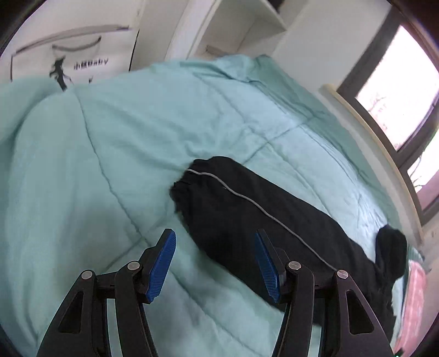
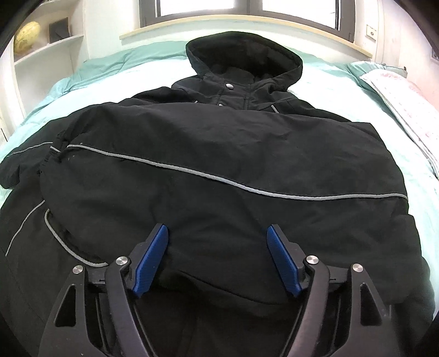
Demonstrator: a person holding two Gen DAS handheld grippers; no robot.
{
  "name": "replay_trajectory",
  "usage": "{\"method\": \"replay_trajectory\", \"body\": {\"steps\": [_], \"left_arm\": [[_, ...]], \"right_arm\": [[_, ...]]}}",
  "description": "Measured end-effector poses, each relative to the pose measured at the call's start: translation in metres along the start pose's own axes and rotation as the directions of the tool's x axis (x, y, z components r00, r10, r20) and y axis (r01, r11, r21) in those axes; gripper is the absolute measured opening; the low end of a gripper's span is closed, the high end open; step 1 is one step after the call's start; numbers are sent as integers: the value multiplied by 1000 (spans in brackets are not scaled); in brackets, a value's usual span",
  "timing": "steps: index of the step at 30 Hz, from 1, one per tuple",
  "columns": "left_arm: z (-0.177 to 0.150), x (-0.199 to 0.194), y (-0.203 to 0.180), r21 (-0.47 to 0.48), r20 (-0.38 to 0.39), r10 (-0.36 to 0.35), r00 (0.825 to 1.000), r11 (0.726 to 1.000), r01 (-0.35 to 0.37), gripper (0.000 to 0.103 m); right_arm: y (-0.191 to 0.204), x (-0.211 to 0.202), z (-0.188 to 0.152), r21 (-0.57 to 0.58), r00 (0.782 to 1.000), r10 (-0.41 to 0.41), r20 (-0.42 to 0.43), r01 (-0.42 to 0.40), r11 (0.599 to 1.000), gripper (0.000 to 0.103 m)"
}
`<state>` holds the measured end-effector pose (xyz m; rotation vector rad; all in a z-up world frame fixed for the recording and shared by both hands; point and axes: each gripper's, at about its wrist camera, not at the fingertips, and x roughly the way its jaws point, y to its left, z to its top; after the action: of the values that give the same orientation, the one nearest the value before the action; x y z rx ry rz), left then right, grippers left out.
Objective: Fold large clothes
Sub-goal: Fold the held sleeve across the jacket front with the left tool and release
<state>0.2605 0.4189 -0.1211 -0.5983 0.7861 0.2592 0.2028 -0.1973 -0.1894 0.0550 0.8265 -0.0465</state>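
A large black hooded jacket (image 2: pixel 219 153) with grey reflective piping lies face up on a mint green quilt (image 2: pixel 82 79), hood (image 2: pixel 244 52) toward the window. One sleeve is folded across the chest, its cuff (image 2: pixel 55 153) at the left. My right gripper (image 2: pixel 218 233) is open and empty just above the jacket's lower front. In the left wrist view a black sleeve (image 1: pixel 247 208) with an elastic cuff (image 1: pixel 189 175) stretches out over the quilt (image 1: pixel 109 137). My left gripper (image 1: pixel 215 239) is open and empty, hovering beside that sleeve.
White shelves (image 1: pixel 247 24) stand behind the bed, with a globe (image 2: pixel 26 37) on one. A window with a wooden sill (image 2: pixel 247 23) runs along the far side. A pink patterned pillow (image 2: pixel 406 104) lies at the right edge of the bed.
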Motion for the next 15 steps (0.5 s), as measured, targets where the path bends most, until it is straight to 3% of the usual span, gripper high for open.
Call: {"method": "replay_trajectory", "body": {"steps": [7, 8, 9, 12, 15], "left_arm": [[11, 69, 17, -108, -100, -73, 992, 992, 62, 60], [10, 68, 16, -109, -79, -76, 994, 992, 67, 49], [9, 64, 11, -91, -56, -85, 995, 993, 80, 28], [7, 38, -14, 18, 25, -63, 998, 998, 63, 20], [2, 1, -57, 152, 116, -80, 990, 986, 62, 19]], "right_arm": [[9, 5, 3, 9, 1000, 7, 2, -7, 1000, 77], [8, 4, 2, 9, 1000, 7, 2, -7, 1000, 78], [7, 3, 2, 10, 1000, 9, 2, -9, 1000, 78], [7, 2, 2, 16, 1000, 14, 5, -14, 1000, 79], [7, 3, 3, 19, 1000, 17, 6, -17, 1000, 79]]}}
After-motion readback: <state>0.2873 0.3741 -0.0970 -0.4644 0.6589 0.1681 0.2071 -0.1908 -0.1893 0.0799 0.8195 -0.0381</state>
